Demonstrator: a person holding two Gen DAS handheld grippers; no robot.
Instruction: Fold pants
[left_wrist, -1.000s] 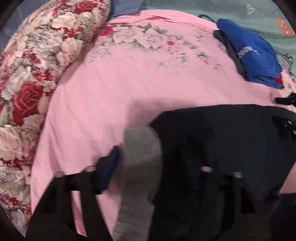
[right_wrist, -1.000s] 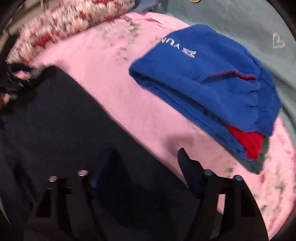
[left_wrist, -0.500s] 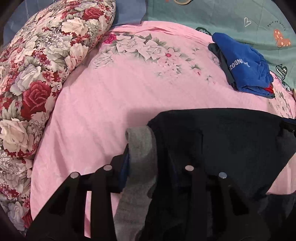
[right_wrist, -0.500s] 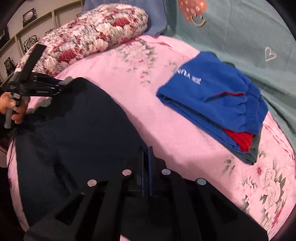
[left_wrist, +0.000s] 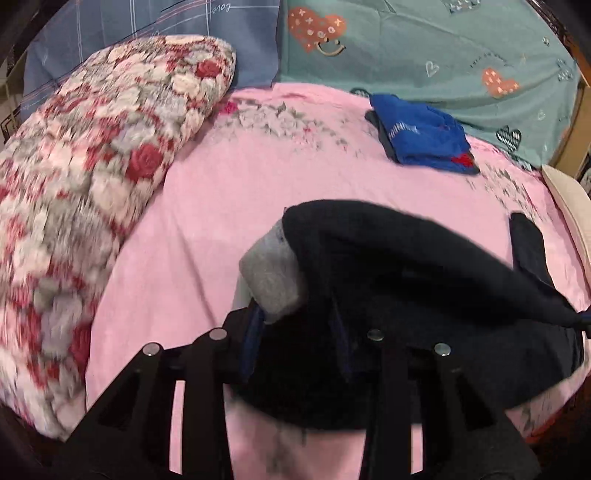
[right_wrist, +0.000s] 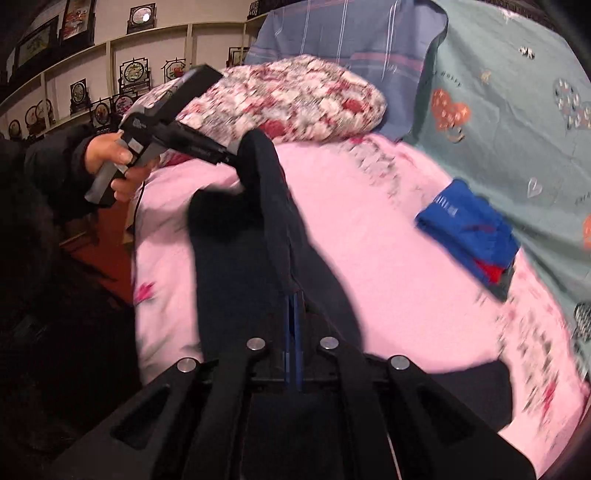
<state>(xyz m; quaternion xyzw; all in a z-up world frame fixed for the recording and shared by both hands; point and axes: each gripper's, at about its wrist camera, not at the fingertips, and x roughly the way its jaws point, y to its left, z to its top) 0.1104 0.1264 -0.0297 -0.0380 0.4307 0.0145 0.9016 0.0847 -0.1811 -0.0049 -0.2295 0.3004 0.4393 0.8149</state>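
Dark navy pants (left_wrist: 406, 280) with a grey waistband (left_wrist: 273, 273) hang lifted above the pink bed sheet (left_wrist: 221, 192). My left gripper (left_wrist: 295, 332) is shut on the pants at the grey waistband end. My right gripper (right_wrist: 293, 317) is shut on the other edge of the pants (right_wrist: 273, 236), which stretch taut from it to the left gripper (right_wrist: 229, 155), seen held in a hand at upper left of the right wrist view.
A folded blue garment (left_wrist: 421, 136) with red trim lies at the far right of the bed, also in the right wrist view (right_wrist: 469, 229). A floral quilt roll (left_wrist: 92, 177) lies along the left. Teal and blue pillows (left_wrist: 424, 48) stand at the head.
Both grippers have closed on the pants and raised them off the sheet. The pants went from lying flat to hanging stretched between the two grippers.
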